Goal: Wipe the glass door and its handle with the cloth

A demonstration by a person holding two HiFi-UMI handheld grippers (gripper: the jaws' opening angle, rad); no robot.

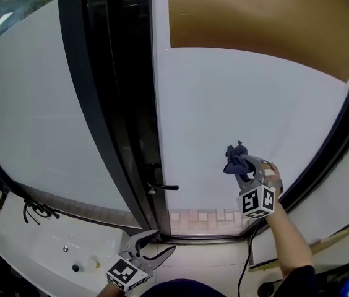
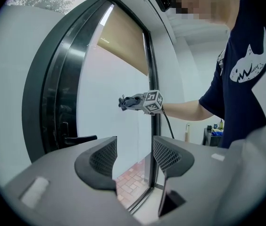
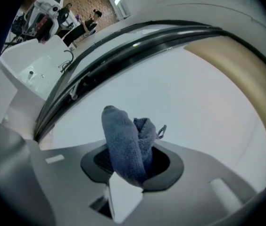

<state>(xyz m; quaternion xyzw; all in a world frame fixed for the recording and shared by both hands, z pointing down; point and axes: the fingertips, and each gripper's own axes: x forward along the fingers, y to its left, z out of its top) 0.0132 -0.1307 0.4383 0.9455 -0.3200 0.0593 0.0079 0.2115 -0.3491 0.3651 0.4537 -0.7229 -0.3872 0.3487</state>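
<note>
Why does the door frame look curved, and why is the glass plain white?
Head view: the wide lens bows the door frame into an arc; the glass reads flat white, frosted or overexposed, hard to tell. Left gripper view: the handle is a dark silhouette against it. Right gripper view: the cloth is sharp, corners go black.

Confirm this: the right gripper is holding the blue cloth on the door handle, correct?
No. The right gripper holds the blue cloth up by the glass pane, clear of the door handle, which lies off to its left. The head view shows it.
</note>
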